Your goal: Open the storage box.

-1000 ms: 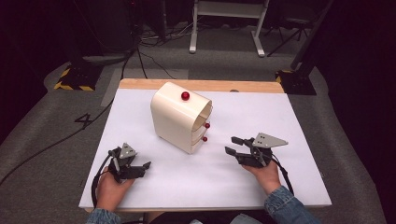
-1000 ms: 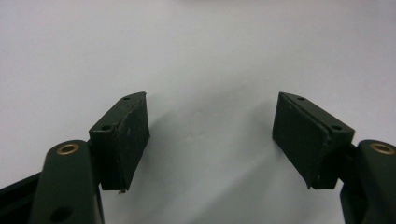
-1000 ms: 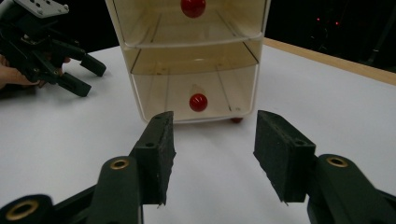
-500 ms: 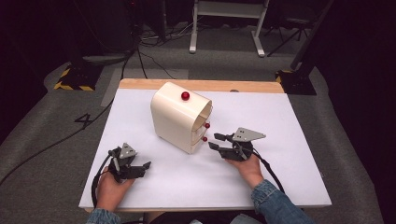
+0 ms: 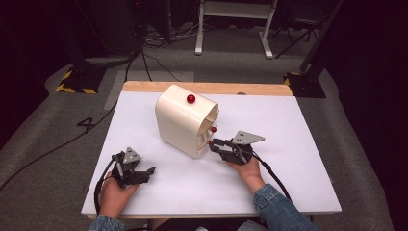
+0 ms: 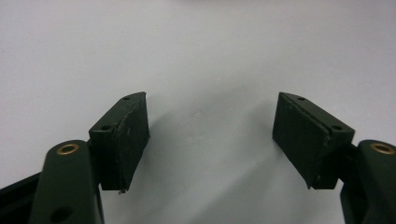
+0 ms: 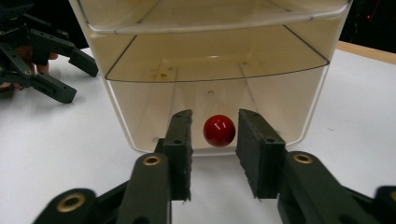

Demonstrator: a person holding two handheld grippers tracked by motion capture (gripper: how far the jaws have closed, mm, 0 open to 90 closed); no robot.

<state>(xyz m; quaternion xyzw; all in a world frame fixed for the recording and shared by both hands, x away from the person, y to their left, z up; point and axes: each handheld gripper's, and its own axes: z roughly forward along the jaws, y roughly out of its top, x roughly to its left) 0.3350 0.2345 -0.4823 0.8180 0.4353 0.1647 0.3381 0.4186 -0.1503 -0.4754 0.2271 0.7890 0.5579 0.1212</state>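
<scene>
Hands sit low at the near edge of the white table (image 5: 298, 125). Left gripper (image 5: 144, 174) rests near the front-left, well apart from everything, jaws spread wide over bare tabletop. Mid-table stands a cream cabinet (image 5: 180, 120) with clear drawers, one red knob (image 5: 191, 98) on top. Right gripper (image 7: 215, 144) reaches in level at the bottom drawer (image 7: 215, 100), jaws open either side of its red knob (image 7: 219, 130), not touching as far as I can see. Cabinet's top is cut off in the right gripper view, and the drawer fronts are barely readable from above.
</scene>
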